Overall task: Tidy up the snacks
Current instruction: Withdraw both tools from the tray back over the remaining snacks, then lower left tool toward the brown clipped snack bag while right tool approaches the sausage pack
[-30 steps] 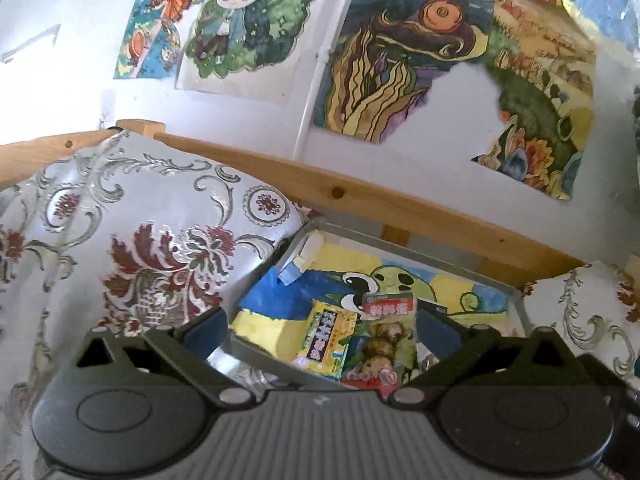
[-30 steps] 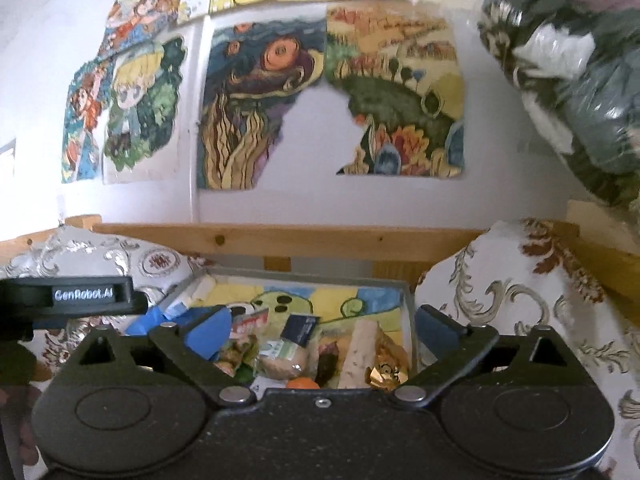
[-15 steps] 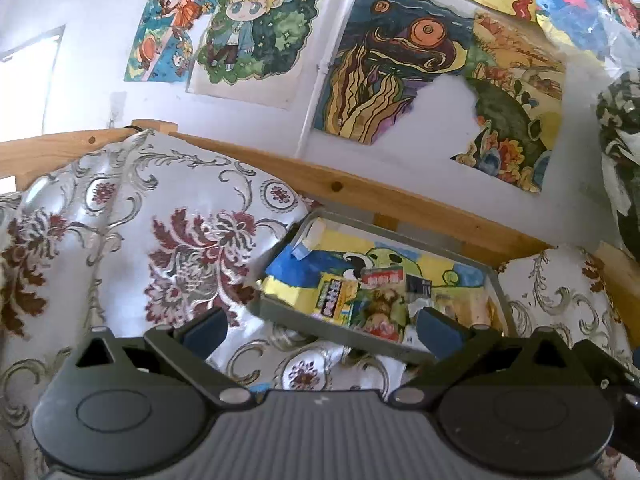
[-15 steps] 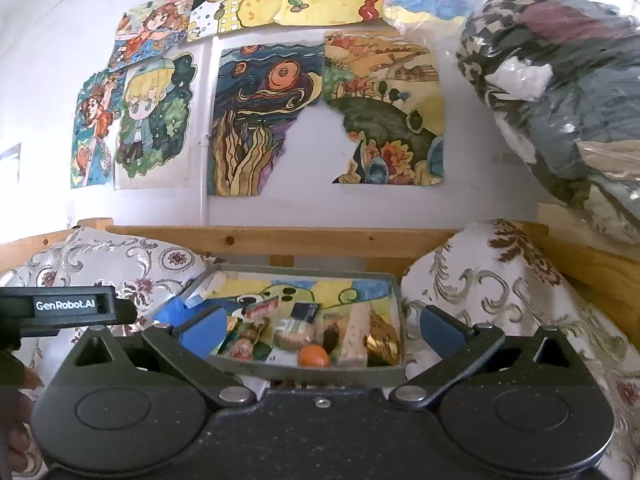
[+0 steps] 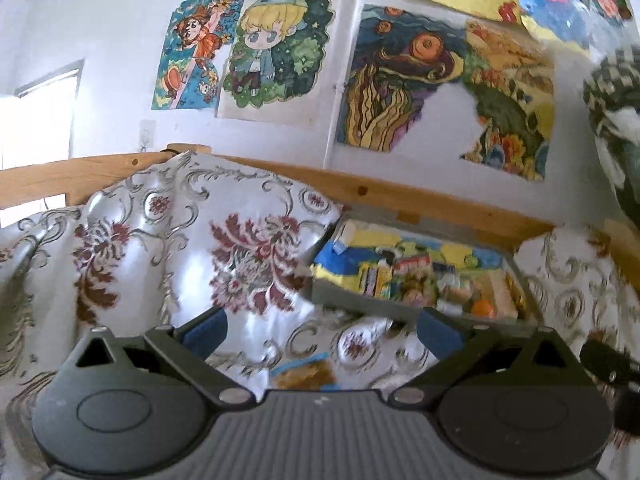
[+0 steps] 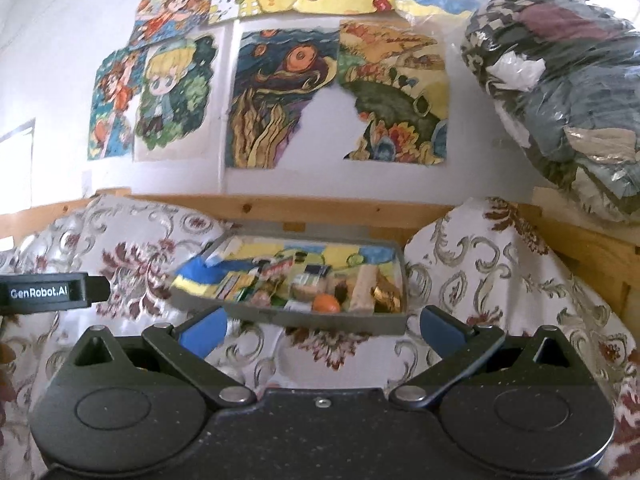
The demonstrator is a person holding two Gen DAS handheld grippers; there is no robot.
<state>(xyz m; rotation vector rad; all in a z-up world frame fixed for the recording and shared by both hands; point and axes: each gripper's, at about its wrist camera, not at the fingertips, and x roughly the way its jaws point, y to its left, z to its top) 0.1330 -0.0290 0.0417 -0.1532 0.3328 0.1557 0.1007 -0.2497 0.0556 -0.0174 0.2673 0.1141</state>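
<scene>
Both grippers are hanging wide open and empty, well short of the tray. The left gripper (image 5: 322, 330) is hovering over the floral cloth (image 5: 248, 264), with a small packet (image 5: 306, 374) — brownish, blue-edged, blurred — lying on the cloth just below its fingers. The right gripper (image 6: 320, 330) is facing the tray (image 6: 320, 320) almost square on, its jaws spread wider than the near wall looks from here.

The tray is sitting on the cloth between two patterned cushions, against the wooden rail (image 6: 332, 210) at the far side. Inside, the snacks are crowding toward the right half: flat wrapped packs (image 6: 234, 284) at the left of the heap, an orange round thing (image 6: 326, 303) at the near wall, a pale stick-shaped pack (image 6: 364, 288) and a gold foil piece (image 6: 386, 296) at the right. The left part of the tray is showing bare painted lining.

These are probably light, crinkly things. Foil and film are likely slippery, so a pinch across a flat pack's short width or on its sealed edge should hold best. The round one may roll; closing across its middle seems wiser. Soft contents could crush under a hard squeeze.
</scene>
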